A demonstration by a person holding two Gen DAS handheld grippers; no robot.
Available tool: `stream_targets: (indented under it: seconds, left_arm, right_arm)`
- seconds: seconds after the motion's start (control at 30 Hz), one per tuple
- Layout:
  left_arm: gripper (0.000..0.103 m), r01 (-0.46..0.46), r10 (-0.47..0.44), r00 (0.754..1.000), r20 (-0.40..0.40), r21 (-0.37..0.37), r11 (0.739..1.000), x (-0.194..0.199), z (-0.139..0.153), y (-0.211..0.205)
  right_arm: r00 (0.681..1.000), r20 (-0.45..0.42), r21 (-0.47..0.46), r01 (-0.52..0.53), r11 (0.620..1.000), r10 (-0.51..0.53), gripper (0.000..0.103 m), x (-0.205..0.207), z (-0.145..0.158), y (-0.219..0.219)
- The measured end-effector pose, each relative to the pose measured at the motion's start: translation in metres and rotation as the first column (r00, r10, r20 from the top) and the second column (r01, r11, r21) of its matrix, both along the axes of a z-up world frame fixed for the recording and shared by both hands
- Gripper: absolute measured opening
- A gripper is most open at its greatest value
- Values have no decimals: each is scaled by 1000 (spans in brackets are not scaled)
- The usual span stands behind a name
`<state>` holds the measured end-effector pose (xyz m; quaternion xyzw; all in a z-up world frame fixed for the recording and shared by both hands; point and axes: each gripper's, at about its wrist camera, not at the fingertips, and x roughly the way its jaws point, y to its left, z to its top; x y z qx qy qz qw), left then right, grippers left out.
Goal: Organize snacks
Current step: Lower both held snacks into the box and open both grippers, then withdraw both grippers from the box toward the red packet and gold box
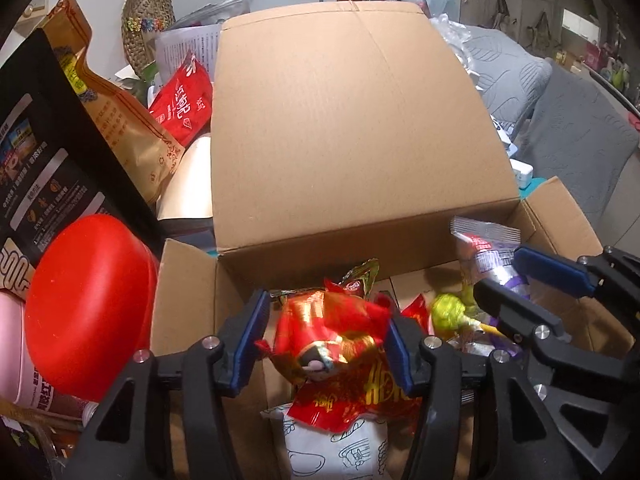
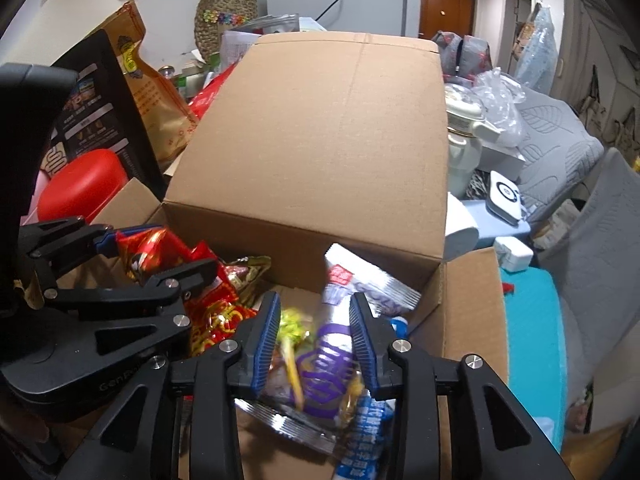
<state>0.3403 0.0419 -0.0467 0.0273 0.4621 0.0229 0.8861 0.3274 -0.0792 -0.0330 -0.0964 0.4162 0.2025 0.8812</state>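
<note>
Both hands are over the open brown cardboard box (image 1: 360, 128), so let each packet fall clear inside it before lifting: the left gripper (image 1: 326, 340) has its jaws slackened around a red-and-gold foil snack packet (image 1: 340, 332), the right gripper (image 2: 314, 340) loosely brackets a silver-and-purple snack packet (image 2: 328, 364). Only the left-hand view shows a white printed pouch (image 1: 340, 452) beneath the red packet inside the box.

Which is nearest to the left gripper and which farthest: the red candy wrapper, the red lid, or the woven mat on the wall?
Left wrist view:
1. Red candy wrapper, between the left gripper fingers.
2. Red lid, just left, outside the cardboard box.
3. Woven mat, far back by the wall.
</note>
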Motion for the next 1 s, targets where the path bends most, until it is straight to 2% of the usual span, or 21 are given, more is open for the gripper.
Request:
stream_targets:
  seconds: [0.2, 0.3, 0.57, 1.0]
  left_arm:
    - [59, -22, 21, 1000, 10, 20, 1000, -4, 7, 0]
    - [60, -30, 30, 999, 24, 11, 999, -9, 14, 1]
    - [60, -13, 13, 997, 75, 1, 1000, -32, 44, -4]
    - [60, 13, -14, 979, 204, 7, 1000, -96, 104, -16]
  right_arm:
    - [1000, 8, 0, 19, 1000, -19, 42, -4, 6, -4]
    - [999, 27, -2, 27, 1000, -27, 48, -10, 13, -6]
    - [997, 76, 10, 21, 1000, -21, 49, -30, 39, -12]
    - [979, 201, 29, 31, 999, -36, 50, -88, 92, -24]
